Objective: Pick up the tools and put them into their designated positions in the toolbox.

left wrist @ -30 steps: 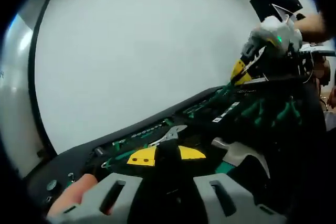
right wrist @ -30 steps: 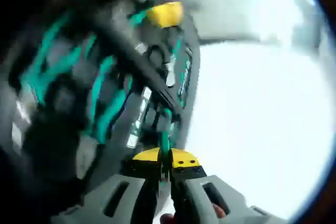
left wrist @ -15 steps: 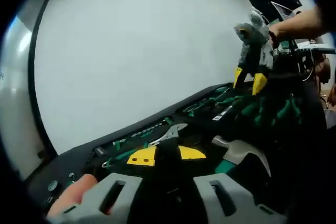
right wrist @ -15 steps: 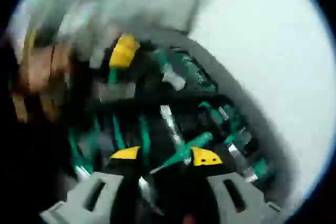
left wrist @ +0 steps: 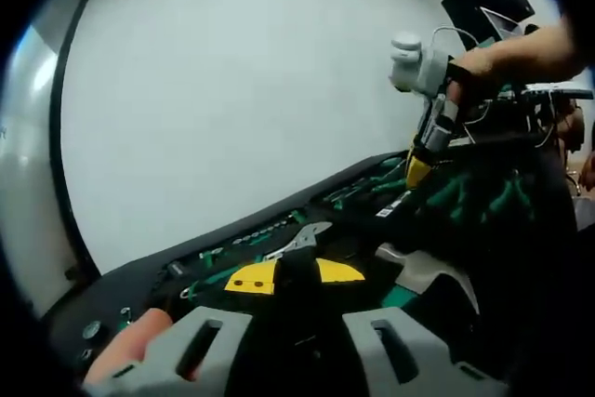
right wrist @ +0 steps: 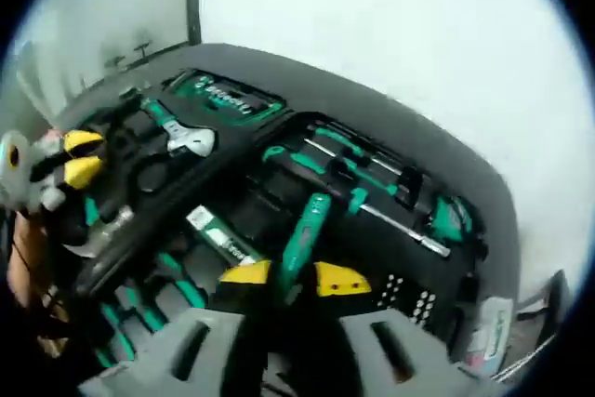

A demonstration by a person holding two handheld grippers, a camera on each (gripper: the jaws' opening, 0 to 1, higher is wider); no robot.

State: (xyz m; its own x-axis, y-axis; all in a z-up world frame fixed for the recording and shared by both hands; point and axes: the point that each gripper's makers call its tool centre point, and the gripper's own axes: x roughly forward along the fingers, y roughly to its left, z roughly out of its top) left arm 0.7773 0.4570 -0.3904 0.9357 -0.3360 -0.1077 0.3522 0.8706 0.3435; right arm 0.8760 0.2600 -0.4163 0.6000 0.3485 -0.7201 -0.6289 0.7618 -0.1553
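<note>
An open black toolbox [right wrist: 390,118] holds green-handled tools in moulded slots. My right gripper [right wrist: 293,276] is shut on a green-handled screwdriver [right wrist: 305,228], held above the middle trays. In the left gripper view, a hand holds that right gripper [left wrist: 418,169] with its jaws pointing down over the far side of the toolbox [left wrist: 139,271]. My left gripper [left wrist: 296,274] hovers low over the box near an adjustable wrench [left wrist: 299,239]. A dark shape fills the gap between its jaws, and I cannot tell if it is gripped. The right gripper view has the left gripper [right wrist: 85,157] at the box's left end.
A hammer head [left wrist: 423,262] lies just right of my left jaws. A socket strip [right wrist: 223,95] and an adjustable wrench [right wrist: 186,139] sit at the far left of the box, with long screwdrivers [right wrist: 372,178] behind. The white table [left wrist: 242,90] surrounds the box.
The right gripper has swung left over the toolbox and turned its jaws downward, still carrying the screwdriver. Its view now looks down on the open trays. The left gripper has not moved.
</note>
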